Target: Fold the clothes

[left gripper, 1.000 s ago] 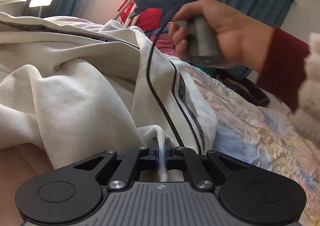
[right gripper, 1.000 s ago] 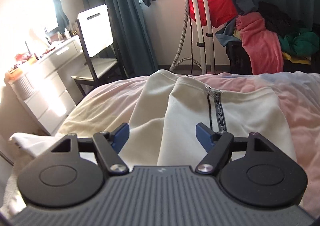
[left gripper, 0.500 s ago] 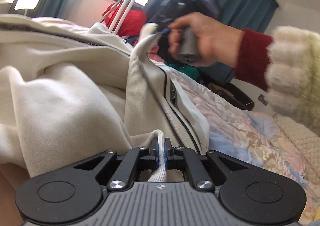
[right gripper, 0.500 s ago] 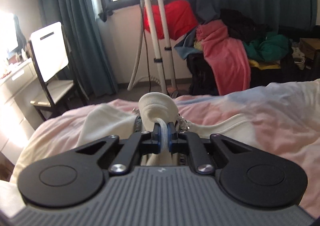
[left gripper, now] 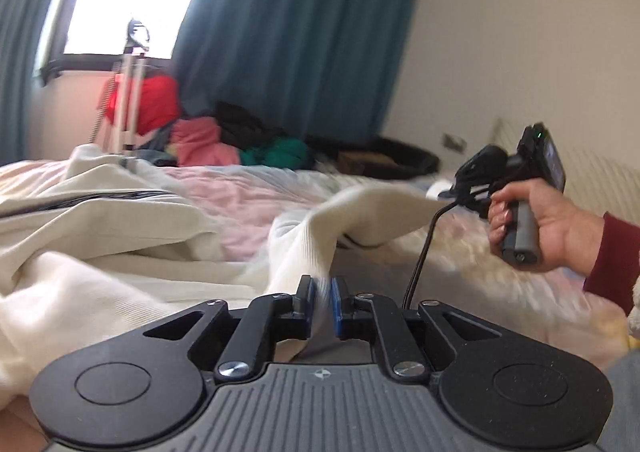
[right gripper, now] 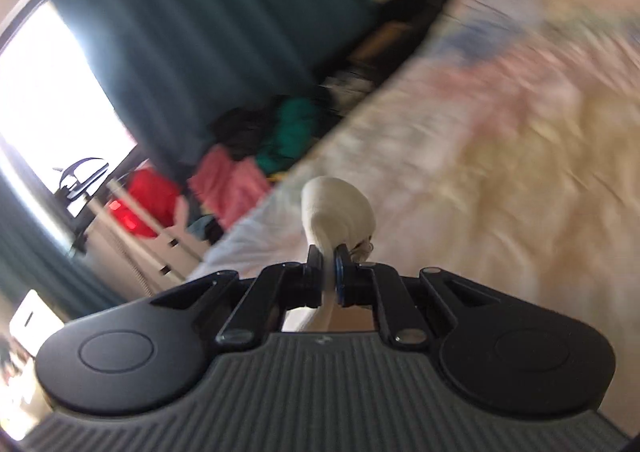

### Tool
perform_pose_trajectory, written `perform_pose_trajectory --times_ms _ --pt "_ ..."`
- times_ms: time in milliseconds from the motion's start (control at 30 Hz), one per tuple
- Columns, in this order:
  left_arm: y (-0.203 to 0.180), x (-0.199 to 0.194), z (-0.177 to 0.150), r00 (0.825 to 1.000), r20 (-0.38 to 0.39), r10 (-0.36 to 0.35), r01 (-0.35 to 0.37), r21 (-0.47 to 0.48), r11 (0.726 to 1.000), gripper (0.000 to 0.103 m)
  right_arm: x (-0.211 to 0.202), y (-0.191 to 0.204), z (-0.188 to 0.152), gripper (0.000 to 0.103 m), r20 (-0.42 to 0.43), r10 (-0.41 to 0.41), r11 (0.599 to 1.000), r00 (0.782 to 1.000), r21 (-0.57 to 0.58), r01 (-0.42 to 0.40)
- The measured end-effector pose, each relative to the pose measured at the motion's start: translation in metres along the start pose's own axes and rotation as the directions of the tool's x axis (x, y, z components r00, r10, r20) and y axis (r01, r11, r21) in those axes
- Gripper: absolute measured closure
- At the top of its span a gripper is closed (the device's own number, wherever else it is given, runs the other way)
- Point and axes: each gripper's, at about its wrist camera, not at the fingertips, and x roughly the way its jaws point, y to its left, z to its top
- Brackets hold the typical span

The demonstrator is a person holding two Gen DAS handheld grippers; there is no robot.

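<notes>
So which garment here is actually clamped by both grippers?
The cream garment on the bed: the left gripper and right gripper both pinch it. The red, pink and green clothes sit untouched beyond.

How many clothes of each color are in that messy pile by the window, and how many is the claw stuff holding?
Red clothes: 1
Pink clothes: 1
Black clothes: 1
Green clothes: 1
Cream garment, gripped by both the left claw and the right claw: 1
Total: 5, though more could be hidden in the pile.
</notes>
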Motion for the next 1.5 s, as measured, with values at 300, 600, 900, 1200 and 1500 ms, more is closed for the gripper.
perform_pose_trajectory --times_ms 300,600,900,1200,1500 --pt "-0.026 -0.029 -0.01 0.997 -0.075 0.033 -0.035 -0.017 0.999 0.036 0.007 -0.052 -0.014 0.093 -0.137 -0.022 0.989 0.99 0.139 0.042" --pt "0.13 -0.086 -0.037 0.931 -0.237 0.277 -0.35 -0.794 0.497 0.01 0.021 -0.088 -0.028 0.066 -0.265 0.045 0.949 0.963 0.313 0.042" --pt "0.211 -0.152 -0.119 0.887 -0.073 0.456 0.035 -0.974 -0.224 0.033 0.038 -0.078 -0.027 0.062 -0.219 0.035 0.974 0.975 0.227 0.016" --pt "0.245 -0.199 -0.092 0.841 -0.215 0.496 -0.128 -0.971 -0.204 0.088 0.04 -0.103 -0.006 0.098 -0.118 0.031 0.959 0.993 0.283 0.003" --pt "0.24 -0.28 -0.031 0.818 -0.205 0.537 -0.251 -0.968 0.013 0.091 0.002 -0.138 0.014 0.098 -0.002 -0.069 0.934 0.998 0.35 0.065"
